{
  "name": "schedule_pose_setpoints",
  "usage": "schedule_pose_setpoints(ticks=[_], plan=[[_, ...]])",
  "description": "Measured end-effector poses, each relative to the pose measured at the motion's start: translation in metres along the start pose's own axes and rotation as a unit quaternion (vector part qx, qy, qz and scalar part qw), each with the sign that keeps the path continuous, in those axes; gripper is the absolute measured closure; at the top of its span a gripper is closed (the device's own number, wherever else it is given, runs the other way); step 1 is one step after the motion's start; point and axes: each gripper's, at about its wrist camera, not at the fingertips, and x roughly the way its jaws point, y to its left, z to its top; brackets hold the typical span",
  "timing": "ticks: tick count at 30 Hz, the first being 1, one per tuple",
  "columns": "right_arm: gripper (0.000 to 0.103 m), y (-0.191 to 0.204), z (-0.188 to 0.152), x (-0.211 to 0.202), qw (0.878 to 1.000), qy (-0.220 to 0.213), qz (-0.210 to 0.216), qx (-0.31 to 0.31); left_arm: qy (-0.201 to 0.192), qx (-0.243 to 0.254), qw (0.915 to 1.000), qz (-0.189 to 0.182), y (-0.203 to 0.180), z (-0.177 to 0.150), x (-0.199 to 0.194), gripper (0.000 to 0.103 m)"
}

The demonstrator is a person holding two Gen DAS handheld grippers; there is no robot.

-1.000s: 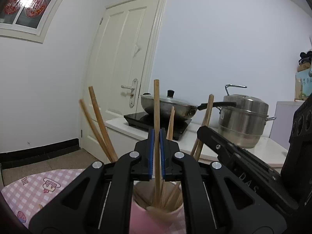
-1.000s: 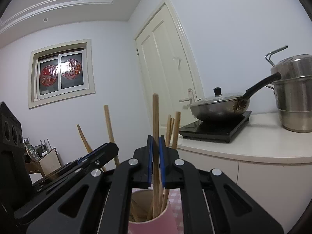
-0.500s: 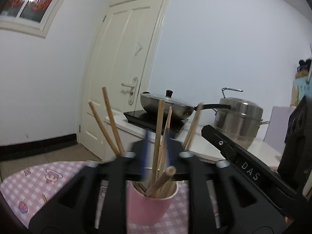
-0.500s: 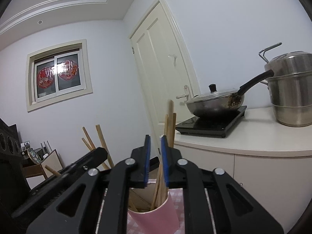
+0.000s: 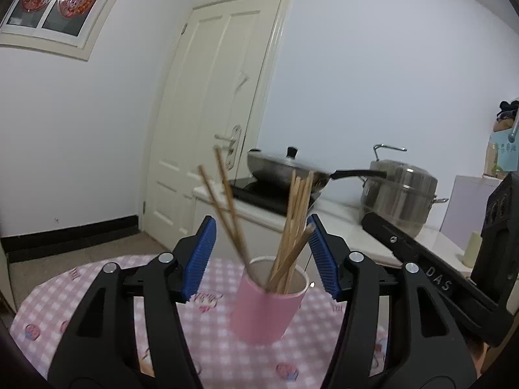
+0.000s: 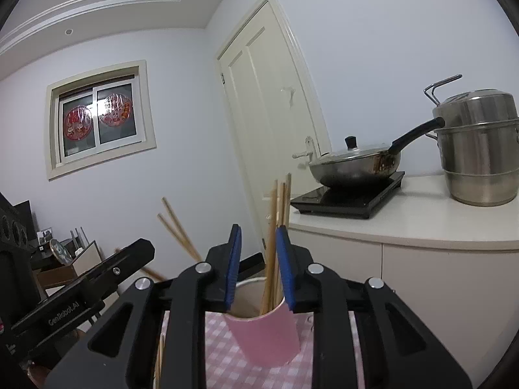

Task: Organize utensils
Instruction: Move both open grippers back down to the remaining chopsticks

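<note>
A pink cup [image 5: 267, 308] stands on the pink checked tablecloth [image 5: 207, 334] and holds several wooden chopsticks [image 5: 296, 227]; two lean out to the left. My left gripper [image 5: 261, 256] is wide open and empty, just short of the cup. In the right wrist view the same cup [image 6: 264, 334] with its chopsticks [image 6: 275, 243] sits straight ahead. My right gripper [image 6: 258, 269] is partly open and empty, its blue pads either side of the chopsticks' line but back from them. Each gripper shows at the edge of the other's view.
A white counter [image 6: 421, 227] behind carries an induction hob with a lidded wok [image 6: 353, 165] and a steel steamer pot [image 6: 476, 149]. A cream door [image 5: 214, 123] and a window [image 6: 97, 120] lie beyond. Loose chopsticks lie low by the right gripper [image 6: 159, 356].
Both grippers were shut on a chopstick above the cup; both have opened and drawn back. The chopsticks now stand loose in the cup.
</note>
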Motion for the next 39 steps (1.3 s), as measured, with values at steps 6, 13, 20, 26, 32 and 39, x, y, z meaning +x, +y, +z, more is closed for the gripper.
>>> schedule_pose_setpoints(ticks=[6, 13, 20, 26, 32, 39], plan=[[0.078, 0.011, -0.019, -0.007, 1.0, 0.03, 0.005, -0.003, 0.034, -0.003, 0.9991, 0.023, 0.016, -0.006, -0.015, 0.041], [0.074, 0.028, -0.043, -0.007, 0.997, 0.076, 0.019, -0.019, 0.1, -0.037, 0.9922, 0.065, 0.055, -0.015, -0.021, 0.041], [0.073, 0.041, -0.065, -0.003, 0.99, 0.13, 0.034, -0.035, 0.194, -0.099, 0.972, 0.088, 0.097, -0.037, -0.012, 0.041], [0.069, 0.05, -0.078, 0.006, 0.984, 0.169, 0.045, -0.046, 0.306, -0.112, 0.9382, 0.118, 0.112, -0.066, 0.009, 0.041], [0.065, 0.062, -0.088, 0.013, 0.976, 0.201, 0.054, -0.07, 0.37, -0.114, 0.912, 0.137, 0.118, -0.086, 0.025, 0.041], [0.061, 0.068, -0.099, 0.025, 0.961, 0.256, 0.062, -0.079, 0.388, -0.112, 0.9043, 0.139, 0.117, -0.09, 0.029, 0.041]])
